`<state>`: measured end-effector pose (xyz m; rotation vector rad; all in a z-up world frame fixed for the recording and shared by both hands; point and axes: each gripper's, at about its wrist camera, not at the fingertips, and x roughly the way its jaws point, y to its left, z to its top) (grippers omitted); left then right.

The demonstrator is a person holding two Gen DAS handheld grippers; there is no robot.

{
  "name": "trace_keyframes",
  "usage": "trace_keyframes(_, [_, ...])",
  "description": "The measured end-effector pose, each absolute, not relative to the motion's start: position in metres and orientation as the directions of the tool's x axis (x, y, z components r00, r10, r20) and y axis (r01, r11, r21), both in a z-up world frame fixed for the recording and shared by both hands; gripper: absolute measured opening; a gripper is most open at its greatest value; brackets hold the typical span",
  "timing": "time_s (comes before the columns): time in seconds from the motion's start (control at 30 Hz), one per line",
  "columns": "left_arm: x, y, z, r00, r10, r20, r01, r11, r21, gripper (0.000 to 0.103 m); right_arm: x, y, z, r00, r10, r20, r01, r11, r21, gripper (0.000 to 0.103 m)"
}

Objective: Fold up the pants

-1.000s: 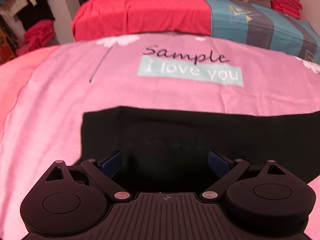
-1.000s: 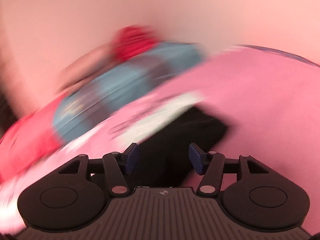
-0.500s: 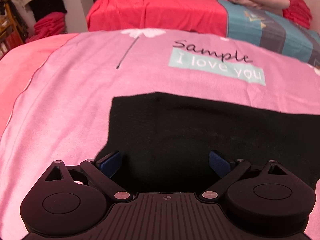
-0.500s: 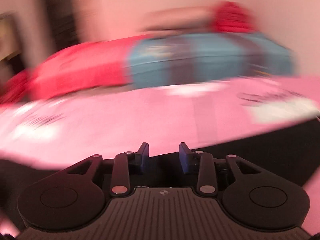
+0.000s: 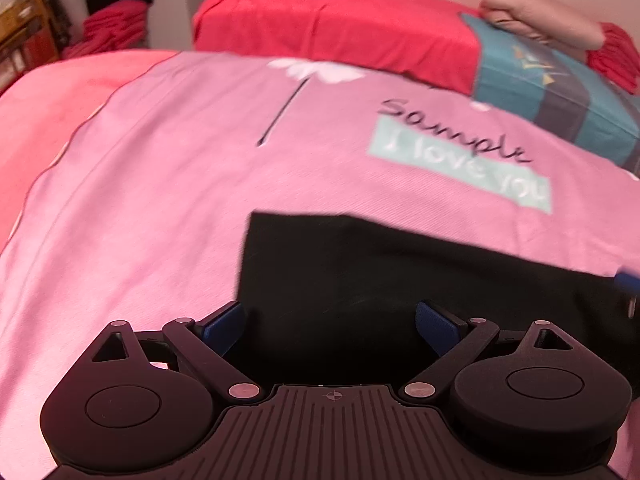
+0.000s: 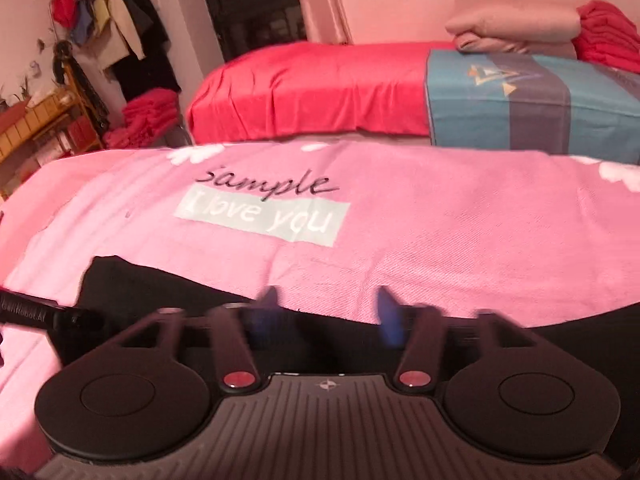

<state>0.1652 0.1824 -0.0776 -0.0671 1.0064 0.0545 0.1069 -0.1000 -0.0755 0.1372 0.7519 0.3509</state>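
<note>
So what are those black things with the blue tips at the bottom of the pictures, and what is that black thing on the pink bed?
Those are two grabbing tools, one in each of a person's hands. Each tool has a camera looking forward along its two blue-tipped jaws, so each picture shows its own tool at the bottom. One picture comes from the left gripper, the other from the right gripper. Both have their jaws spread open and hold nothing. The black pants lie flat on the pink blanket, the one with "I love you" written on it. Behind it sits a second bed with a red cover and a folded pile of blankets. The person wants to fold the pants.
</note>
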Motion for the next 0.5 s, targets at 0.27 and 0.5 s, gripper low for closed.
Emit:
trace_keyframes(0.27, [0.181,0.159,-0.111,0.502,0.064,-0.863,0.002,0.997,0.074,0.103,0.085,-0.209,-0.105,0.694,0.283,-0.662,-0.001,0.92,0.392,0.048])
trace_keyframes(0.5, [0.185,0.155,-0.092,0.47,0.055,-0.881,-0.035,0.998,0.044,0.103,0.041,-0.358,-0.097,0.808,-0.03,-0.588,0.402,0.758,0.514,0.058])
